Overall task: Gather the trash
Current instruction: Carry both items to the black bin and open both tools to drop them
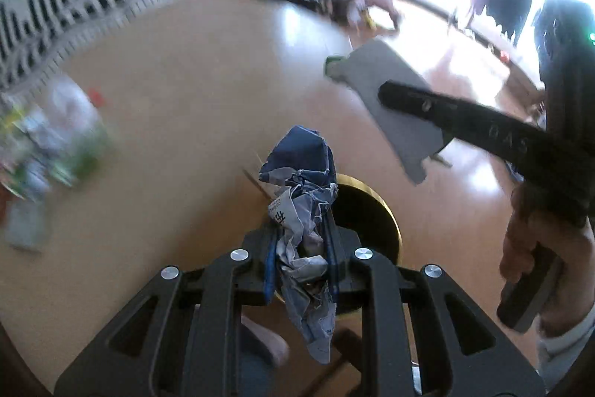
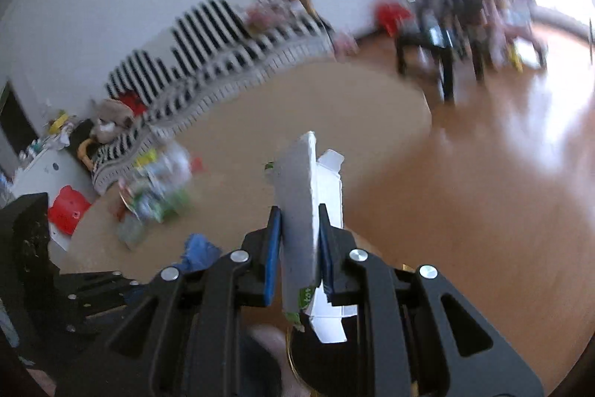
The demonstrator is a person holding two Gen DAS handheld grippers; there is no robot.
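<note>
My left gripper point(image 1: 301, 248) is shut on a crumpled blue and white wrapper point(image 1: 303, 207), which hangs over the dark mouth of a gold-rimmed bin point(image 1: 386, 211). My right gripper point(image 2: 299, 248) is shut on a flattened grey and white carton point(image 2: 301, 207). In the left wrist view that carton point(image 1: 386, 95) and the right gripper's black finger point(image 1: 438, 106) hang to the upper right, held by a hand point(image 1: 535, 248). The blue wrapper point(image 2: 200, 250) and the left gripper's body show at the lower left of the right wrist view. A blurred pile of trash point(image 1: 48, 136) lies on the beige rug.
A round beige rug point(image 2: 334, 99) covers part of a wooden floor point(image 2: 502, 173). A black-and-white striped sofa point(image 2: 208, 62) stands against the wall, with toys and a red stool point(image 2: 67, 214) near it. Black chairs and a table point(image 2: 446, 36) stand further back.
</note>
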